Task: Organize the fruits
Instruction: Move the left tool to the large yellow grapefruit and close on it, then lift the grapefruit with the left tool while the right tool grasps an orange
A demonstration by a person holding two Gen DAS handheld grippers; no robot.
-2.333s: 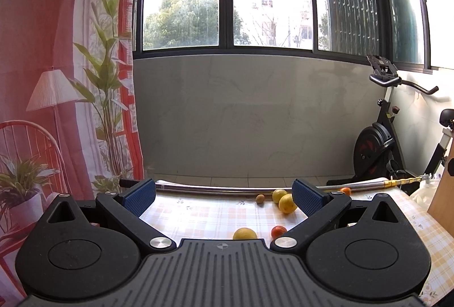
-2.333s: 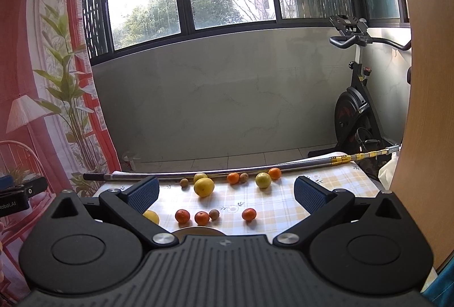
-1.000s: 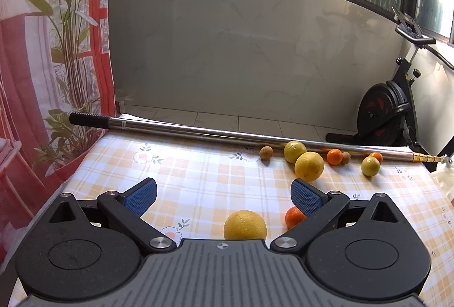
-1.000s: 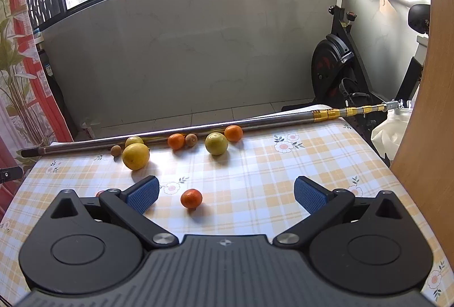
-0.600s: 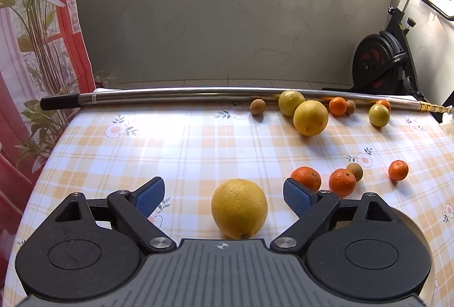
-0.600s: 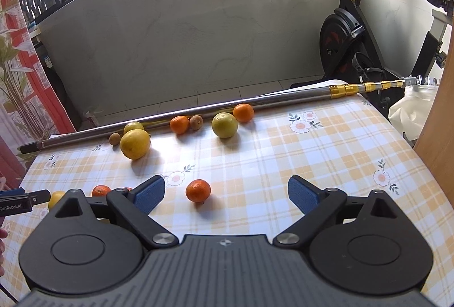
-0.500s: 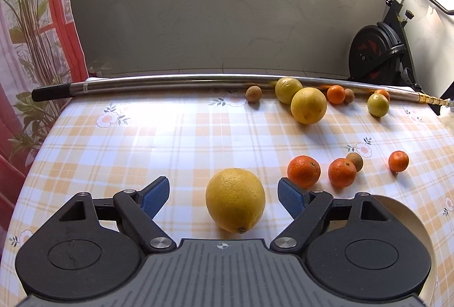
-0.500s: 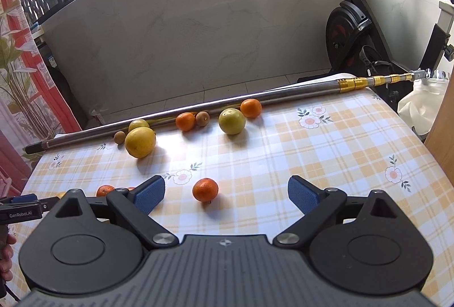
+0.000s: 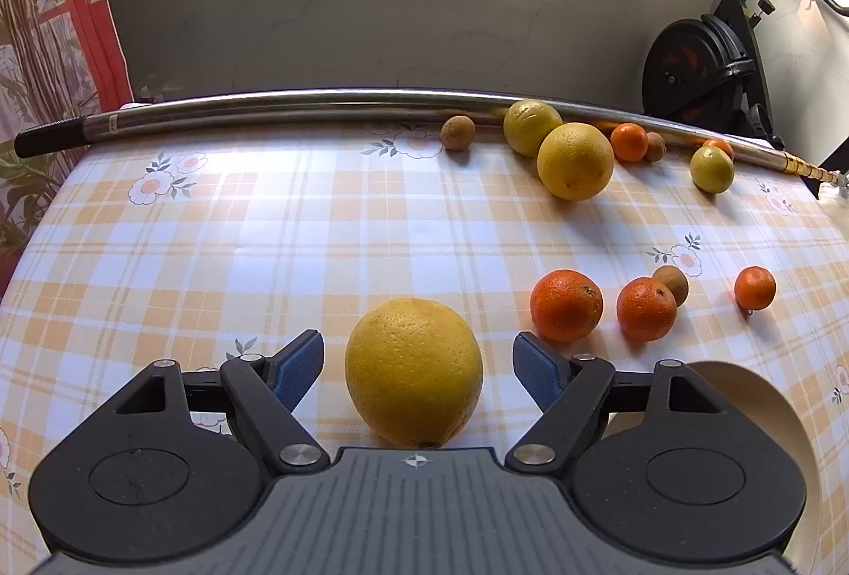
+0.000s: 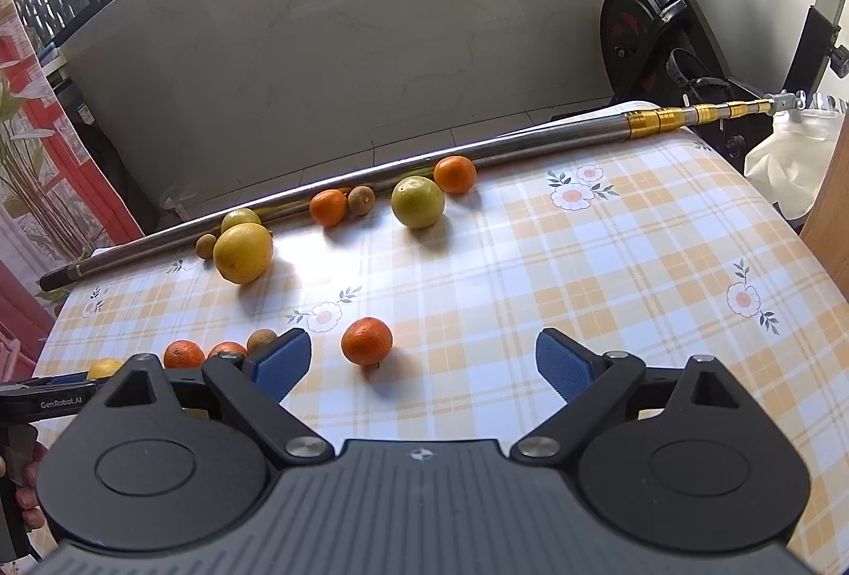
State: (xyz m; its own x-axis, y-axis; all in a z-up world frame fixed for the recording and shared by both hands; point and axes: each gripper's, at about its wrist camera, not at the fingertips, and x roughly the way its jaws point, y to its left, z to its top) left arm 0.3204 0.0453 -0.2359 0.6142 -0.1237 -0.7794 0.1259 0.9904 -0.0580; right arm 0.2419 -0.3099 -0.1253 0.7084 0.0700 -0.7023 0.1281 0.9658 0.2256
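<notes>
A large yellow citrus fruit (image 9: pixel 414 370) rests on the checked tablecloth (image 9: pixel 265 230) between the fingers of my left gripper (image 9: pixel 416 353). Its jaws are closing, and a gap shows on each side of the fruit. Two oranges (image 9: pixel 566 305) and a small brown fruit (image 9: pixel 671 284) lie just right of it. My right gripper (image 10: pixel 422 354) is open above the cloth, its jaws narrowing slightly. A small mandarin (image 10: pixel 366 340) sits ahead of it, nearer the left finger and untouched. More citrus (image 10: pixel 243 252) lines the far edge.
A long metal pole (image 9: pixel 318 105) lies along the table's far edge behind the fruit row. A pale round plate rim (image 9: pixel 764 405) shows at the left gripper's right. An exercise bike (image 10: pixel 652 23) and a wooden panel (image 10: pixel 828 203) stand to the right.
Both grippers have tilted down and come nearer the table. The left one has closed in around the large yellow fruit, its fingers narrower. The right one's fingers have narrowed a little near the mandarin.
</notes>
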